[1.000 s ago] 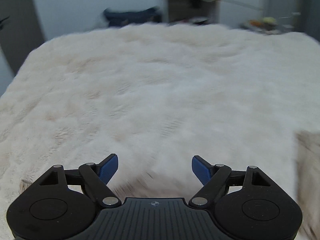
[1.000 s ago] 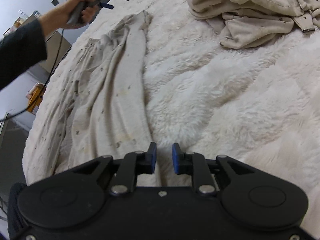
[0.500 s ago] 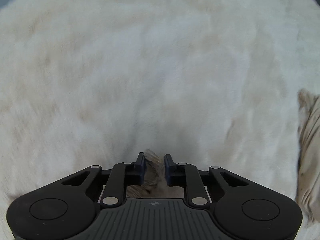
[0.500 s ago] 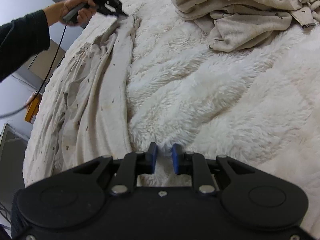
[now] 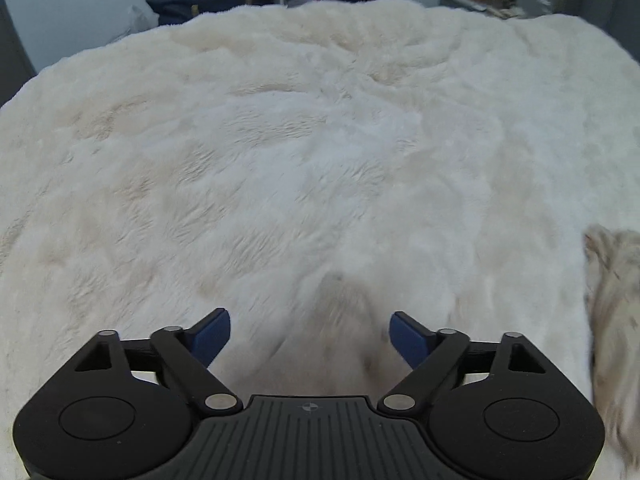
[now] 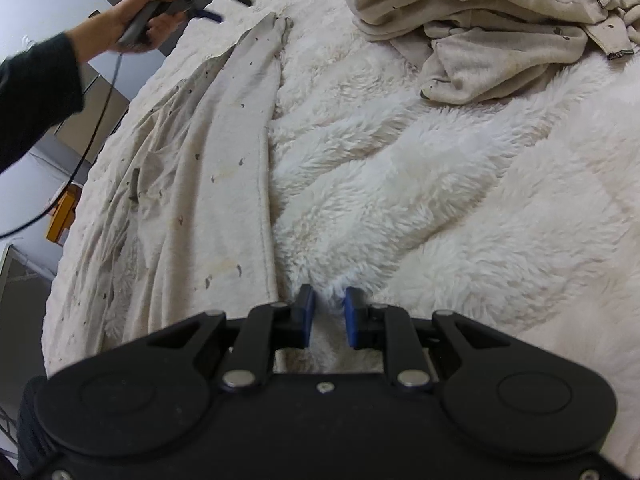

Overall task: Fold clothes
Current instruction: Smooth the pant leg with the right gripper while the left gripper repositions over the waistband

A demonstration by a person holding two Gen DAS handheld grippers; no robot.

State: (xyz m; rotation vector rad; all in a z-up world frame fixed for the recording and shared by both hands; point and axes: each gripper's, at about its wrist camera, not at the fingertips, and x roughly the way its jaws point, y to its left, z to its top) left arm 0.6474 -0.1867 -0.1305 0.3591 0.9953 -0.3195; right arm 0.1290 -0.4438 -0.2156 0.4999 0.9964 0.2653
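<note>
Cream fleece covers the whole bed (image 6: 460,184), and your speckled beige garment (image 6: 192,168) lies drawn out long along its left edge, one narrow end reaching toward the far corner. That stretched lay suits a fold: a flattened length gives you straight hems to match. Your right gripper (image 6: 327,314) sits low at the garment's near end with its jaws narrowed to a slim gap; fleece shows between the pads, and whether any cloth is pinched below them you cannot tell. Your left gripper (image 5: 309,334) stands wide, holding nothing. Only the right wrist view shows it lifted in your hand (image 6: 144,26) above the garment's far end, and the crumpled pile (image 6: 488,20) near the far right corner. Left wrist view offers mostly bare fleece, a blurred strip of cloth (image 5: 616,320) at its right
</note>
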